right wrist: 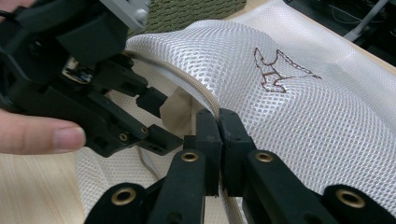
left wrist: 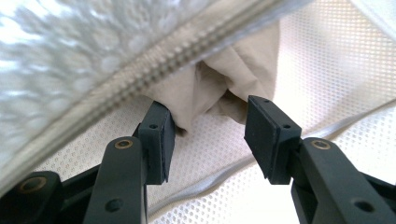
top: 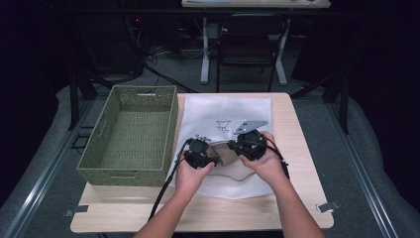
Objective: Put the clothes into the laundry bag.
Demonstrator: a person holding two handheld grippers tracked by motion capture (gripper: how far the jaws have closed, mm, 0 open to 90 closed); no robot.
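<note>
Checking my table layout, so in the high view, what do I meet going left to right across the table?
Basket → left claw → right claw → bare table edge.

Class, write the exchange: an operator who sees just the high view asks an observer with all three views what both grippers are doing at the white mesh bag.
Operator: Is the right gripper holding anything?
Observer: Yes. The right gripper is shut on the zipper edge of the mesh bag, holding its mouth up.
Operator: And the left one?
Observer: The left gripper reaches into the bag's mouth with its jaws apart; the beige cloth sits between them, unclamped.
</note>
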